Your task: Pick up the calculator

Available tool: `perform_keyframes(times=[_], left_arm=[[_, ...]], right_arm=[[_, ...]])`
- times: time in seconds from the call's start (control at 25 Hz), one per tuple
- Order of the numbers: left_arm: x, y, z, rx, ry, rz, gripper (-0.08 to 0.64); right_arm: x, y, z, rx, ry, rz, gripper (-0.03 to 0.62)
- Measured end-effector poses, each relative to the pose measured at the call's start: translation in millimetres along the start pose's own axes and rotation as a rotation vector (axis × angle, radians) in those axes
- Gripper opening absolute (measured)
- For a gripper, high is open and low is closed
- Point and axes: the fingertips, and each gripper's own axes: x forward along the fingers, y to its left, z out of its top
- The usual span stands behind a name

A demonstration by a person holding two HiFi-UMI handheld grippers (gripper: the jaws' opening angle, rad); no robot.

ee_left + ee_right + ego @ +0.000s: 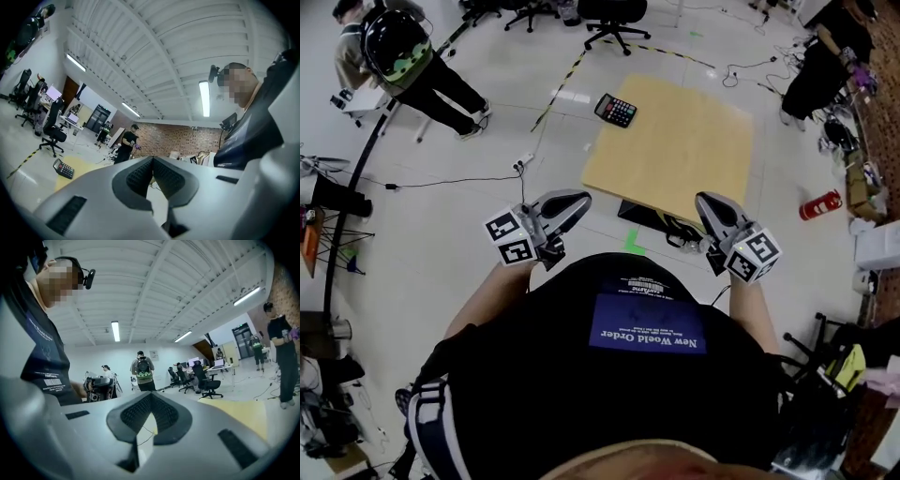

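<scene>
The calculator (616, 110), black with coloured keys, lies on the far left corner of a low light-wood table (684, 155). In the left gripper view the calculator (63, 168) shows far off at lower left, on the table (89, 165). My left gripper (578, 200) is held near my body, short of the table's near left corner, its jaws shut with nothing in them. My right gripper (704, 201) hangs over the table's near right edge, also shut and empty. Both are far from the calculator. The right gripper view has the table (239, 412) but not the calculator.
Office chairs (614, 21) stand beyond the table. One person (408, 66) stands at far left, another (825, 61) at far right. Striped floor tape (562, 84) and cables (441, 182) cross the floor. A red fire extinguisher (820, 204) lies to the right.
</scene>
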Motion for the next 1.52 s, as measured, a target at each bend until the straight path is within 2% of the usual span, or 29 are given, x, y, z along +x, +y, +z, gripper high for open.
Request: perform_keyframes(times=[0.2, 0.36, 0.56, 0.76, 0.88, 1.04, 1.32, 1.52], left_arm=[[8, 40, 8, -0.021, -0.008, 0.034, 0.008], [16, 81, 9, -0.054, -0.016, 0.014, 0.008], [30, 159, 22, -0.072, -0.014, -0.074, 0.008], [42, 238, 49, -0.056, 0.028, -0.166, 0.008], [47, 280, 64, -0.074, 0.045, -0.2, 0.008], [57, 323, 63, -0.105, 0.076, -0.222, 0.008], [81, 355, 32, -0.219, 0.122, -0.154, 0.008], [88, 391, -3, -0.305, 0.141, -0.01, 0.008]], right_arm=[[29, -26, 0, 0.005, 0.016, 0.016, -0.015], [57, -44, -2, 0.004, 0.044, 0.0, -0.015], [114, -76, 13, -0.027, 0.057, -0.08, -0.015], [170, -106, 33, 0.019, 0.025, -0.184, -0.015], [199, -122, 41, 0.055, 0.011, -0.245, -0.015], [233, -132, 38, 0.061, 0.044, -0.254, -0.015], [239, -169, 29, 0.112, 0.08, -0.202, -0.015], [244, -204, 12, 0.127, 0.099, -0.111, -0.015]])
